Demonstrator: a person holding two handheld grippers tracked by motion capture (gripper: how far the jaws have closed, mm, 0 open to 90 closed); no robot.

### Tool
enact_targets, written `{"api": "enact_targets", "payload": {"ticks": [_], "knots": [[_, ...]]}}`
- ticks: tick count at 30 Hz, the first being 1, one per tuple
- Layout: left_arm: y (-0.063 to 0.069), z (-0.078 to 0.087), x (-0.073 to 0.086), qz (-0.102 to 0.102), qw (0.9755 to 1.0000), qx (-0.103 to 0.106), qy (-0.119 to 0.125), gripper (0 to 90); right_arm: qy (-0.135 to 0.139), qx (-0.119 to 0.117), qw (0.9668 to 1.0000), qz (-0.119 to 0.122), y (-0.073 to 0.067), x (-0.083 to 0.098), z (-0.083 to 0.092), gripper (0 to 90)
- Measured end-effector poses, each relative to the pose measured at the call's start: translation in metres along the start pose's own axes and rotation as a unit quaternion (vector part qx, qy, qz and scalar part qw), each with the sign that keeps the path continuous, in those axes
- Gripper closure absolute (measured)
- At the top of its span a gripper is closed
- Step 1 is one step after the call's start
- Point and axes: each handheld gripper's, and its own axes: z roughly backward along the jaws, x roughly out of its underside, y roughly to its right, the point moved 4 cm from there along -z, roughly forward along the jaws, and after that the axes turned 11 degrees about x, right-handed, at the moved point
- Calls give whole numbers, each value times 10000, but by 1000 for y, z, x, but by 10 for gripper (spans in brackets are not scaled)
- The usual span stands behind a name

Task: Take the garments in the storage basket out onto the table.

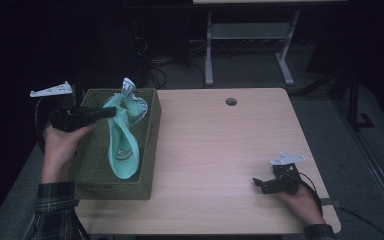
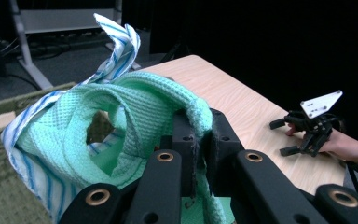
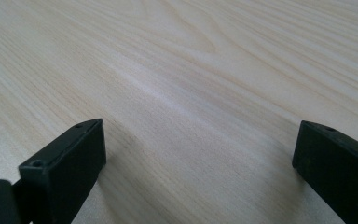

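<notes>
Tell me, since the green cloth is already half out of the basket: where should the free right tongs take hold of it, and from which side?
Probably the hanging lower end of the green cloth, from the bare table's side, over the basket's wall. The left tongs already pinch its top, so that tail dangles free.

Mint-green waffle-weave cloth (image 1: 122,145), bunched with a white blue-striped towel (image 1: 129,86), pinched at its upper fold, hanging lengthwise above the woven basket (image 1: 147,150) at the surface's left end, lower end drooping inside.
</notes>
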Motion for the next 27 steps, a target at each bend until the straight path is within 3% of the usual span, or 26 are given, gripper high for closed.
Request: {"api": "enact_targets", "payload": {"ticks": [5, 7, 15, 27], "knots": [[9, -7, -9, -60, 9998, 161, 46, 833, 2, 0, 10000, 3, 0, 0, 0, 23], [15, -11, -15, -95, 9993, 357, 97, 832, 3, 1, 10000, 2, 0, 0, 0, 23], [28, -26, -26, -260, 9985, 484, 22, 832, 3, 1, 10000, 0, 0, 0, 0, 23], [45, -62, -36, -439, 9958, 799, -52, 831, 8, 0, 10000, 9, 0, 0, 0, 23]]}}
